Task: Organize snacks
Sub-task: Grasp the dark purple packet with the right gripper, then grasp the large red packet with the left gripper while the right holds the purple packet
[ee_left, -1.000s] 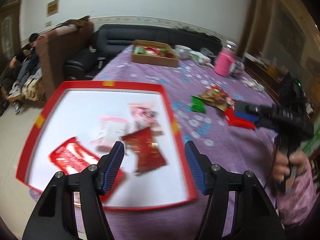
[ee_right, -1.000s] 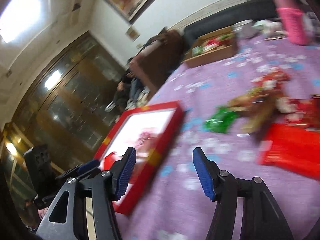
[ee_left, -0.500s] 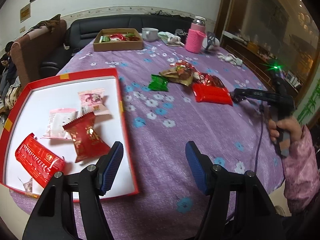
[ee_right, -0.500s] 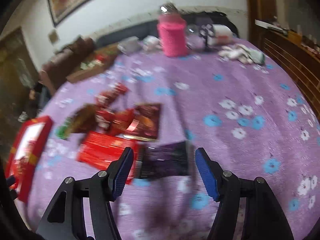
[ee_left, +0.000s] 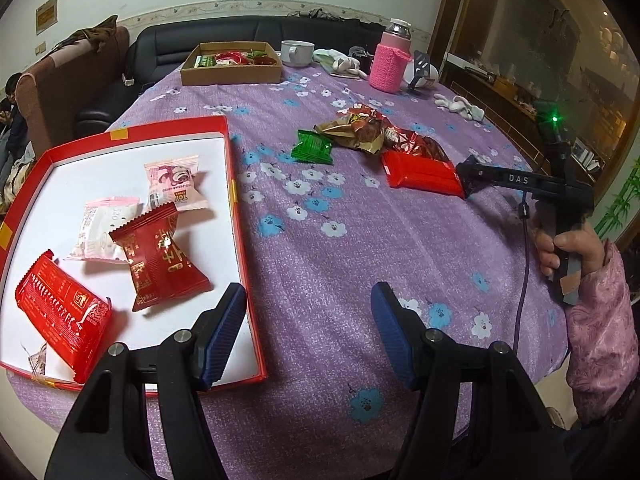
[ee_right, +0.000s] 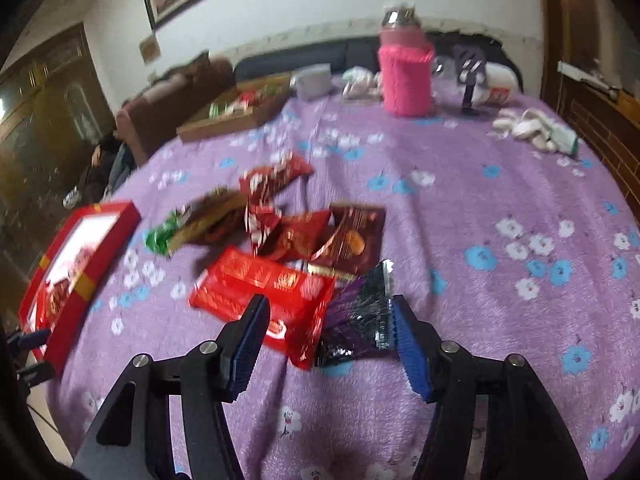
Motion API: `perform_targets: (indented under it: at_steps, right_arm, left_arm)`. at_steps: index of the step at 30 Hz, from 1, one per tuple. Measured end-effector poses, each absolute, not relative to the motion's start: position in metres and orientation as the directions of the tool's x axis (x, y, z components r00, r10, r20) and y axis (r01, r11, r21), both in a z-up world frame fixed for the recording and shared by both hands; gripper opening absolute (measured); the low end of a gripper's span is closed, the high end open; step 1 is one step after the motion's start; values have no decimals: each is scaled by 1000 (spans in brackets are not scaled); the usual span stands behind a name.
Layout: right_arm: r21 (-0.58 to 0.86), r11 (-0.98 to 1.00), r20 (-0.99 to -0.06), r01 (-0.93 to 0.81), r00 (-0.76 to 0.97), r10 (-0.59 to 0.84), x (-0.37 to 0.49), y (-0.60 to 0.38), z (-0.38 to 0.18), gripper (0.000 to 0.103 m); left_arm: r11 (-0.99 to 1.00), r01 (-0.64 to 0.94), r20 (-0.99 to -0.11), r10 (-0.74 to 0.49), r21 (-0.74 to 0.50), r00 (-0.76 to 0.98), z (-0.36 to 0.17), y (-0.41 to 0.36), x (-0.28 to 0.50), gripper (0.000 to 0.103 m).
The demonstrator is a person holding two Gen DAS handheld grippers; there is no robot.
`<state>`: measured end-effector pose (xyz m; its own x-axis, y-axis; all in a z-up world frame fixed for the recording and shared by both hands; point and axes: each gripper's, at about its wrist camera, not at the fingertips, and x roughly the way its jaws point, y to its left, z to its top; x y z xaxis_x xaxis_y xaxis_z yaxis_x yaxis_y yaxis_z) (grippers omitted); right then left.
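Note:
A red tray [ee_left: 234, 184] with a white floor holds several snack packets, among them a dark red one [ee_left: 160, 258]. My left gripper [ee_left: 306, 332] is open and empty above the tray's right edge. A pile of loose snacks lies mid-table: a green packet [ee_left: 313, 147], a flat red pack [ee_right: 260, 288], a purple-black packet [ee_right: 360, 316]. My right gripper [ee_right: 328, 336] is open and empty, just above the flat red pack and the purple-black packet. It also shows in the left wrist view [ee_left: 470, 178].
A cardboard box of snacks [ee_left: 232, 65], a white cup [ee_left: 297, 53], a pink-sleeved bottle [ee_right: 406, 72] and white cloths [ee_right: 532, 128] stand at the far side of the purple flowered tablecloth [ee_left: 360, 264]. A sofa and a seated person are beyond the table.
My left gripper pulled back and swung right, off the tray's middle. My right gripper swung from the tray side to the snack pile and came down close over the red and purple packets.

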<state>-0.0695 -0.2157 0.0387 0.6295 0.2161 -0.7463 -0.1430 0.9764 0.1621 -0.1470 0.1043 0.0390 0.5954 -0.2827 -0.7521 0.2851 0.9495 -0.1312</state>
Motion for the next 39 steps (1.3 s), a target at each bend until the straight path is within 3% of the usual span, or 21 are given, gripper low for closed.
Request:
perform_targets:
  at_steps: [2,6,8,11,17,22,27,39]
  right_arm:
    - [204,968,-755,-145,606,250,-65,-217,33,61]
    - [215,967,-775,-140,579,256,-57,-215,25,39]
    - [202,968,-777,-147,577,250,-60,-214,21,35]
    - [239,958,-769,-158,571,286,-60,-218,20,22]
    - [441,892,-711,-97,569,414,-58,-250,14,21]
    - [602,798,-653,31,595,469,-55,-289,5,22]
    - [639,768,-637,48,592,493,-53,-295,3,22]
    - [712,698,-600,75,582,549,-51,-306,-4,22]
  left_arm:
    - [949,285,-754,-284,-133,592,38,104,-147,65]
    - [952,280,-760,-272,-124,589,40,101,-144,67]
    - [953,279,-765,-269,-122,585,43,97,-141,73]
    - [946,293,-764,-289,-136,577,51,89,-134,73]
    - [917,390,-719,-328,-86,612,80,53,-129,73]
    - [850,523,-726,-318,67,609,84,-9,-102,74]
    - [713,665,-751,-311,220,582,70,-62,-68,74]
    - [390,909,-908,-315,143,278,32,-102,-15,73]
